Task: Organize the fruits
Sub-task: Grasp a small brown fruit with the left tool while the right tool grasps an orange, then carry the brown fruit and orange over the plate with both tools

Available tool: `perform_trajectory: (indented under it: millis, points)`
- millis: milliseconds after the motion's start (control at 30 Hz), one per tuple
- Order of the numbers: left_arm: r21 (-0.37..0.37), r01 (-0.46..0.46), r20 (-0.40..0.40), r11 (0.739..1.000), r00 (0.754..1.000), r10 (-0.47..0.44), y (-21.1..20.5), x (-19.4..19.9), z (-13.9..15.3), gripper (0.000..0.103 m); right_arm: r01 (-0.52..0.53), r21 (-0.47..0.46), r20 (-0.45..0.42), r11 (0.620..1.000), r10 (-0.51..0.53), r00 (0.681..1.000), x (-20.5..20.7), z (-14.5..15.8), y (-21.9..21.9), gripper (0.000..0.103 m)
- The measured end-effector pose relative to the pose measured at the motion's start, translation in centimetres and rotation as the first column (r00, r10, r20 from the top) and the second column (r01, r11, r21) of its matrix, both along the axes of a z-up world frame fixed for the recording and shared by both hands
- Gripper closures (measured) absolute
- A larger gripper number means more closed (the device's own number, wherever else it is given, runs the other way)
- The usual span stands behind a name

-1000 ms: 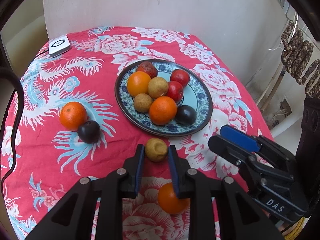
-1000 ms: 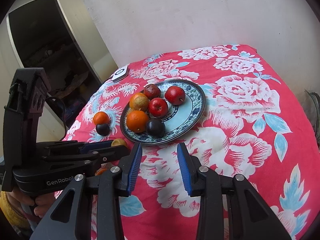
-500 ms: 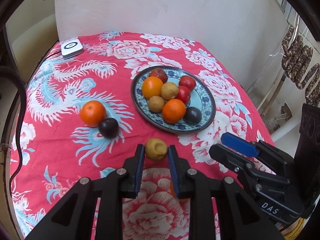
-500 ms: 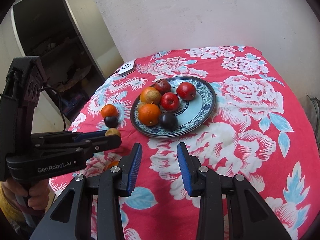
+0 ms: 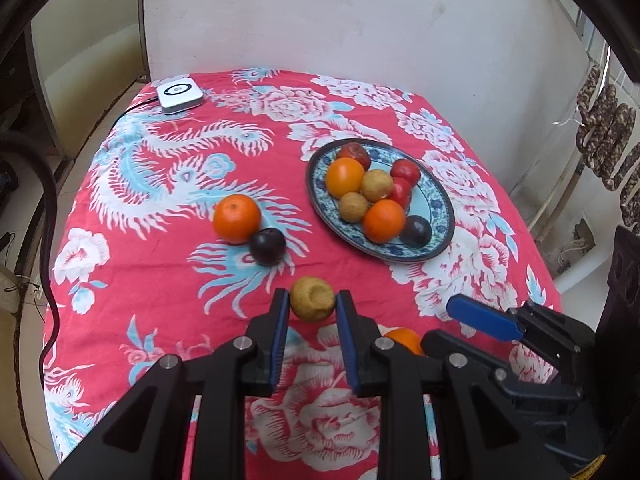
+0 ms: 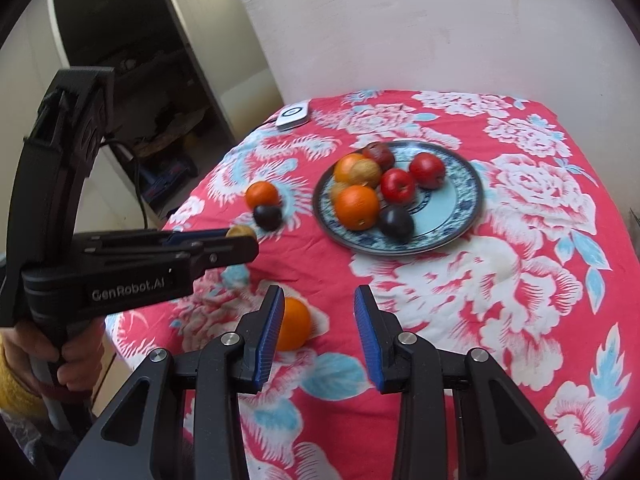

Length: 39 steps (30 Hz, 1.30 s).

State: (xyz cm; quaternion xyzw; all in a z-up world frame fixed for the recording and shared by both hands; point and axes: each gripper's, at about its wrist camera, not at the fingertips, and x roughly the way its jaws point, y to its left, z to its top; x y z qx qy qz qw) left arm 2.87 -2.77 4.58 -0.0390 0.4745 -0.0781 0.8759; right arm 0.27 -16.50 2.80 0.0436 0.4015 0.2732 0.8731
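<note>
A desk draped in a red floral cloth (image 5: 168, 280) stands against a white plaster wall (image 5: 360, 24). My left gripper (image 5: 312, 306) clenches a tan dimpled round fruit (image 5: 312, 299) near the blue patterned ceramic plate (image 5: 442, 204) of fruit. My right gripper (image 6: 316, 320) hangs released; its left finger half hides a loose orange (image 6: 294, 328). Bare cloth lies right of the plate.

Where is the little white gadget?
In both wrist views the white gadget sits at the table's far left corner, beyond the plate of fruit, on the red floral tablecloth.
</note>
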Motion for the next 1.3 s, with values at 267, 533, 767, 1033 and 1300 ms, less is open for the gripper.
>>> perform_trajectory:
  millis: [267, 533, 767, 1033, 1300]
  points:
    - [-0.02, -0.022, 0.003, 1.0, 1.0, 0.022, 1.1, -0.3, 0.0, 0.078, -0.052, -0.022, -0.026, 0.998, 0.052, 0.998, -0.4, -0.6, 1.4, 0.065]
    - [-0.035, -0.031, 0.006, 0.999, 0.999, 0.031, 1.6, -0.5, 0.0, 0.078, -0.088, -0.045, -0.03, 0.995, 0.086, 0.996, -0.6, -0.7, 2.3, 0.065]
    - [-0.04, -0.033, 0.008, 0.999, 0.999, 0.034, 1.8, -0.5, 0.0, 0.078, -0.098, -0.042, -0.042, 0.994, 0.097, 0.994, -0.6, -1.1, 2.5, 0.066]
    - [-0.042, -0.03, 0.006, 0.999, 1.0, 0.03, 1.8, -0.6, -0.1, 0.078, -0.081, -0.052, -0.065, 0.995, 0.077, 0.995, 0.0, -1.8, 2.4, 0.068]
    - [-0.074, -0.022, 0.007, 0.997, 1.0, 0.022, 1.5, -0.4, 0.1, 0.078, -0.078, -0.031, -0.056, 0.997, 0.076, 0.996, 0.2, -1.7, 2.0, 0.07]
